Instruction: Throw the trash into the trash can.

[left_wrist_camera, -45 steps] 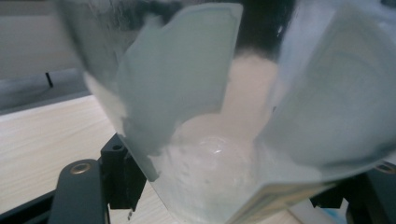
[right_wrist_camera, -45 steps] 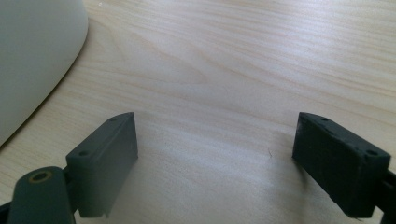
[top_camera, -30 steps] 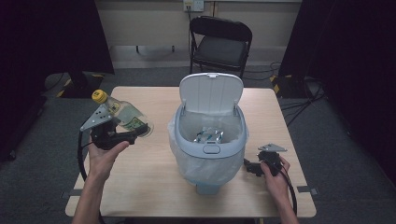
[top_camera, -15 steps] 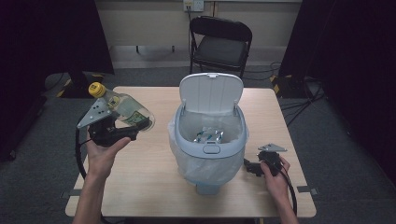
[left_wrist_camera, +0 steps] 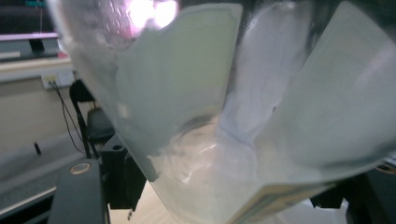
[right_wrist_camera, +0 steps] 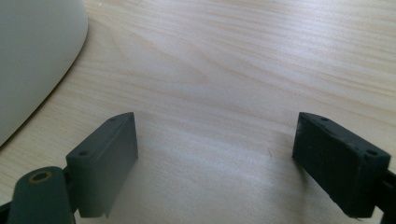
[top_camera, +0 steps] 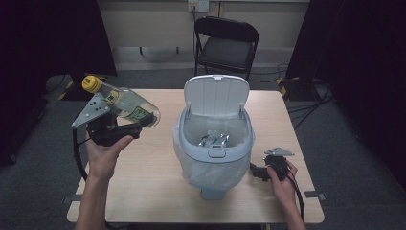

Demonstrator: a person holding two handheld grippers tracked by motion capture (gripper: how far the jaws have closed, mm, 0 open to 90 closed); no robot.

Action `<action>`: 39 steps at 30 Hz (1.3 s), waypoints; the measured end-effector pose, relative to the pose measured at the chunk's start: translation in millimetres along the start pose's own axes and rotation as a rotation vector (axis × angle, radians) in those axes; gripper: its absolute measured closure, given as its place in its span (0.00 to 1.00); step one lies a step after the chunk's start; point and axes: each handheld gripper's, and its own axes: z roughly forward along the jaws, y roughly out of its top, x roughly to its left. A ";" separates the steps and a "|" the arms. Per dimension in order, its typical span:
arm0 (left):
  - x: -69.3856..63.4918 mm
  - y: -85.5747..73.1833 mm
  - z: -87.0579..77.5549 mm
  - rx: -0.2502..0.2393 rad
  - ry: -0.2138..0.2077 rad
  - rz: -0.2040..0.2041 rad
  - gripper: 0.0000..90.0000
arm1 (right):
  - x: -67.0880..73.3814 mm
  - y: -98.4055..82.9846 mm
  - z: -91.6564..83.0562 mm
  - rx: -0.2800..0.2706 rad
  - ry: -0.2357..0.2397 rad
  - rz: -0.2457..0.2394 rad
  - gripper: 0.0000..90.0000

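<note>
Holding a clear bottle (top_camera: pixel 125 104) aloft left of the open bin (top_camera: pixel 214 143) | left gripper (top_camera: pixel 125 128) clamped on bottle | right gripper (top_camera: pixel 255 170) wide, empty, right of bin | drop pending.

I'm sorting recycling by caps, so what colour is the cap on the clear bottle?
Yellow. The cap on the bottle shows best in the high view.

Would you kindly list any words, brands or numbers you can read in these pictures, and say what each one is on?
None can be read.
Label on the clear plastic bottle held in the left gripper: print too small and blurred.
Crumpled wrapper inside the bin: nothing legible.
Wall socket plate: no readable marking.
</note>
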 end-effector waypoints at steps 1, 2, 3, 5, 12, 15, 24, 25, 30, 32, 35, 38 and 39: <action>-1.0 1.8 -0.2 -0.002 -0.008 0.013 0.31 | 0.0 0.0 0.0 0.000 0.000 0.000 0.14; -4.7 4.3 0.2 -0.015 -0.025 -0.006 0.31 | 0.0 0.0 0.0 0.000 0.000 0.000 0.14; -6.4 6.3 0.3 -0.025 -0.028 0.001 0.31 | 0.0 0.0 0.0 0.000 0.000 0.000 0.14; -9.2 10.4 2.5 -0.031 -0.038 0.001 0.31 | 0.0 0.0 0.0 0.000 0.000 0.000 0.14; -17.7 25.4 9.2 -0.072 -0.075 0.012 0.31 | 0.0 0.0 0.0 0.000 0.000 0.000 0.14; -19.8 29.7 13.8 -0.072 -0.101 0.011 0.31 | 0.1 0.0 0.0 0.000 -0.001 0.001 0.14; -29.9 33.9 37.7 -0.054 -0.170 0.014 0.31 | 0.1 0.0 0.0 0.000 -0.001 0.001 0.14; -31.8 34.5 40.1 -0.055 -0.174 0.006 0.31 | 0.1 0.0 0.0 0.000 -0.001 0.001 0.14; -39.5 38.6 51.2 -0.042 -0.230 0.021 0.31 | 0.1 0.0 0.0 0.000 -0.001 0.001 0.14; -42.8 39.8 55.5 -0.035 -0.239 0.021 0.31 | 0.2 -0.1 -0.1 0.000 -0.002 0.001 0.14; -47.2 40.7 62.3 -0.038 -0.261 0.012 0.31 | 0.4 -0.1 -0.2 0.000 -0.004 0.002 0.14; -50.2 41.8 68.5 -0.030 -0.280 0.007 0.31 | 0.4 -0.1 -0.2 0.000 -0.004 0.002 0.14; -51.2 42.1 70.8 -0.024 -0.287 0.011 0.31 | 0.4 -0.1 -0.2 0.000 -0.004 0.002 0.14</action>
